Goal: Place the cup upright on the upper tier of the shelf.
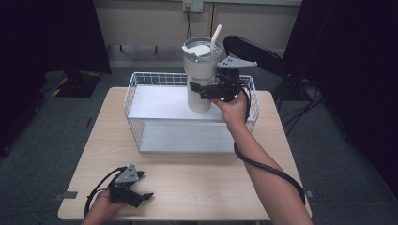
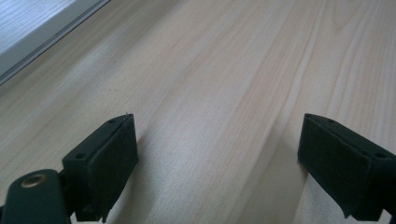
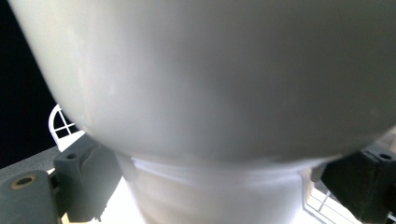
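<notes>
The tall white plastic tumbler with a straw [image 1: 201, 75] is clamped at its narrow lower body by the right gripper [image 1: 210, 90], upright over the white wire basket [image 1: 141, 101]. The left gripper [image 1: 141, 194] rests on the pale wooden tabletop [image 1: 197, 183], fingers [image 2: 105, 156] apart, kept clear.

Light wooden table [image 1: 187, 183], pale straight grain. White wire basket [image 1: 141, 101] stands directly on it, ahead of the left gripper [image 1: 136, 194], which rests low at the table's near edge, jaws apart.
</notes>
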